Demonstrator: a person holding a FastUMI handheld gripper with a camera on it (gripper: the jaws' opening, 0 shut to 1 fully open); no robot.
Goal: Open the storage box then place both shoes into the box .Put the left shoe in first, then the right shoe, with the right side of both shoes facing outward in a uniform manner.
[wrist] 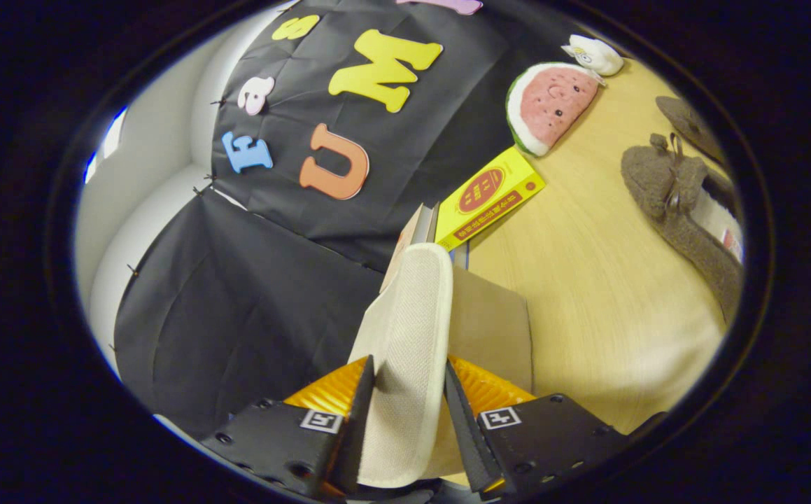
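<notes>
Two fingers of the gripper (pixel 408 392) pinch a shoe (pixel 408 329) between them; we note both pressing on its sides, with the pale textured sole turned toward the camera. From the fingers, the shoe runs toward 12 o'clock, and its rounded end stops just short of a yellow book (pixel 492 196). We see a tan flap (pixel 492 329) directly behind the held shoe, at roughly 1 o'clock from the fingers; we cannot tell whether it belongs to the storage box. A narrow cardboard edge (pixel 412 234) stands just beside the shoe's far end, at about 12 o'clock.

We record a second shoe (pixel 678 203), grey-brown and fuzzy with a small bow, lying on the wooden table (pixel 601 280) at about 2 o'clock, well apart from the fingers. Another dark, flat item (pixel 688 122) lies just beyond it; we cannot identify it. A watermelon-slice plush (pixel 552 105) rests beyond the yellow book at about 1 o'clock, near the black cloth wall (pixel 237 301). A small white plush (pixel 594 54) sits just past the watermelon plush.
</notes>
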